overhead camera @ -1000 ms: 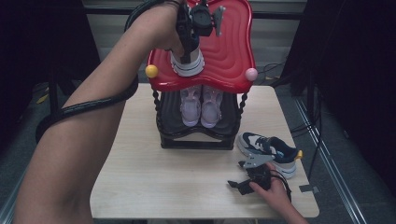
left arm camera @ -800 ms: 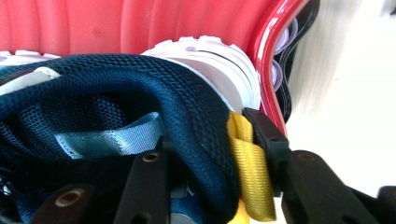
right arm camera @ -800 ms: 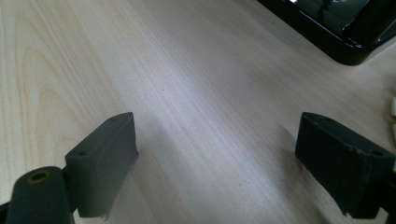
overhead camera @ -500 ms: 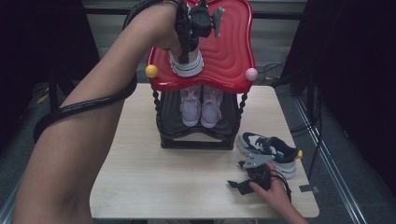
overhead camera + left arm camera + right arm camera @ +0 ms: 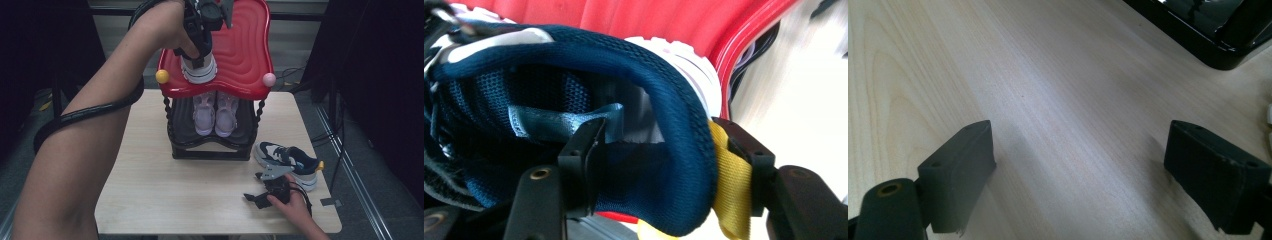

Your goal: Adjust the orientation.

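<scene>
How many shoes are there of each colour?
Navy and white sneakers: 2, one on the red shelf, one on the table
Pale pink sneakers: 2
Total: 4

Bare table (image 5: 150,190) lies open; rack (image 5: 212,145) and sneaker (image 5: 287,160) block beyond.

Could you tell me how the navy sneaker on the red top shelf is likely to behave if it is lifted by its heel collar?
The navy sneaker would probably flex: its heel collar looks like soft padded mesh. It seems light for its size, being mostly fabric on a white sole. Its toe would likely droop. The left hand-held gripper, jaws just opening, straddles the collar and the yellow pull loop, which looks floppy.
</scene>
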Demonstrator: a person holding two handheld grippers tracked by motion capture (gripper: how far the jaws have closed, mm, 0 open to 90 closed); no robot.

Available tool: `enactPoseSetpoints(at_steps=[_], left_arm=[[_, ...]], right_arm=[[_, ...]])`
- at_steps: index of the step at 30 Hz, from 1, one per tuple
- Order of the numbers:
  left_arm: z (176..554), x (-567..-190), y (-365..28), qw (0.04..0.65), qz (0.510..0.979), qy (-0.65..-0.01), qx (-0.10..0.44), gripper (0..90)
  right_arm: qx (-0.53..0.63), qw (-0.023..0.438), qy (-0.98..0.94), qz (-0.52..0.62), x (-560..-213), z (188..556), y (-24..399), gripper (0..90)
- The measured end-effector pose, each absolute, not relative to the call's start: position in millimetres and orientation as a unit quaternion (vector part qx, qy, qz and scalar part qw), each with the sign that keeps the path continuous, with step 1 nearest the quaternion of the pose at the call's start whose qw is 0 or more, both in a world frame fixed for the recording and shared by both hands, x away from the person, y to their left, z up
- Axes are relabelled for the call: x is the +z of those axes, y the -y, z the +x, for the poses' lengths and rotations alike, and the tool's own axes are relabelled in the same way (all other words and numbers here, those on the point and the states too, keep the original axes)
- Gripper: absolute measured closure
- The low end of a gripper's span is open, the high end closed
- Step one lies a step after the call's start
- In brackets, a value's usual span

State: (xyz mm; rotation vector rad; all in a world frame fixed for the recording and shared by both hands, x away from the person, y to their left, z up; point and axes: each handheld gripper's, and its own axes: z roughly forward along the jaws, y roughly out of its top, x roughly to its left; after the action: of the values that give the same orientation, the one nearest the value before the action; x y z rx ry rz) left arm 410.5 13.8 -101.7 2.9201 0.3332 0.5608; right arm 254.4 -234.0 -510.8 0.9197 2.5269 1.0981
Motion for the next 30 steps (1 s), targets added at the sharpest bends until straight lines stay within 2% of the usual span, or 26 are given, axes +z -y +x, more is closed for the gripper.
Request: enactPoseSetpoints(at_steps=[2,7,22,30], left_arm=[[410.8,-100.6,-15.2,0.088,0.97,-0.143,0.178,36.6],[410.1,-98.6,-16.0,0.107,0.964,-0.179,0.165,34.1],[401.3,-84.4,-25.7,0.128,0.954,-0.224,0.151,33.3],[395.0,-78.4,-36.2,0.127,0.951,-0.252,0.127,27.7]], right_arm=[[0.375,0.118,-0.864,0.314,-510.8,254.4,234.0,12.1],[0.375,0.118,-0.864,0.314,-510.8,254.4,234.0,12.1],[0.375,0.118,-0.864,0.315,-510.8,254.3,234.0,12.1],[0.375,0.118,-0.864,0.315,-510.8,254.3,234.0,12.1]])
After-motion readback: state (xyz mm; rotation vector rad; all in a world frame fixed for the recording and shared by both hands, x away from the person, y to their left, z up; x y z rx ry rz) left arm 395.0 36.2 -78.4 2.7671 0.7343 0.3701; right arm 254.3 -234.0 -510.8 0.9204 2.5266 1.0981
